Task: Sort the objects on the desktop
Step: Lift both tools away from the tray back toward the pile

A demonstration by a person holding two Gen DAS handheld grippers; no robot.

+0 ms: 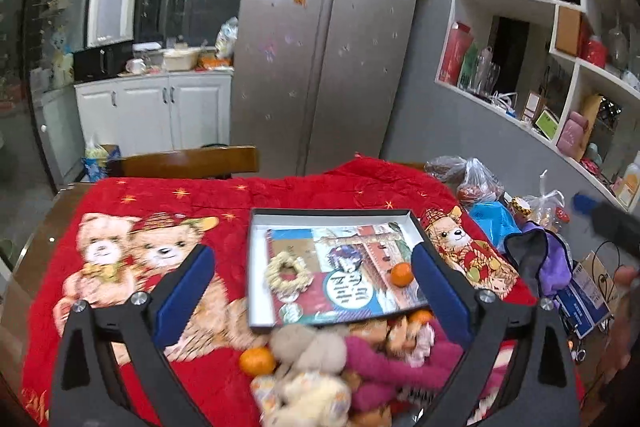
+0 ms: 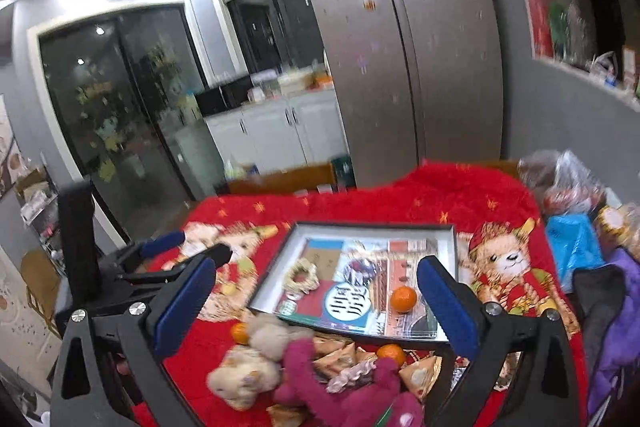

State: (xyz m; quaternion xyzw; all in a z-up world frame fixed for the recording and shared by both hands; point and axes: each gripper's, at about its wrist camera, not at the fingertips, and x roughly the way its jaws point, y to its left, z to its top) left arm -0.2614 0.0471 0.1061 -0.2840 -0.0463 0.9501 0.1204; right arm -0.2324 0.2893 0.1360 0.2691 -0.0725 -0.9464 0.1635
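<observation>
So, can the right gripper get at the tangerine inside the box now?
Probably yes: the right gripper is open, and the tangerine lies uncovered in the box, nothing above it.

Shallow black tray (image 1: 414, 223) — tangerine (image 1: 401, 274) and straw wreath (image 1: 287, 271) inside; plush toys (image 1: 316, 355), another tangerine (image 1: 257, 361) heaped just before it.

Red blanket (image 1: 168, 195) (bear-printed), orange tangerine (image 1: 401, 274), magenta plush (image 2: 360, 399).

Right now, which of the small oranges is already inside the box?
The orange lying on the colourful printed sheet at the right side of the box. The other two, and, lie outside its near edge beside the plush toys.
</observation>
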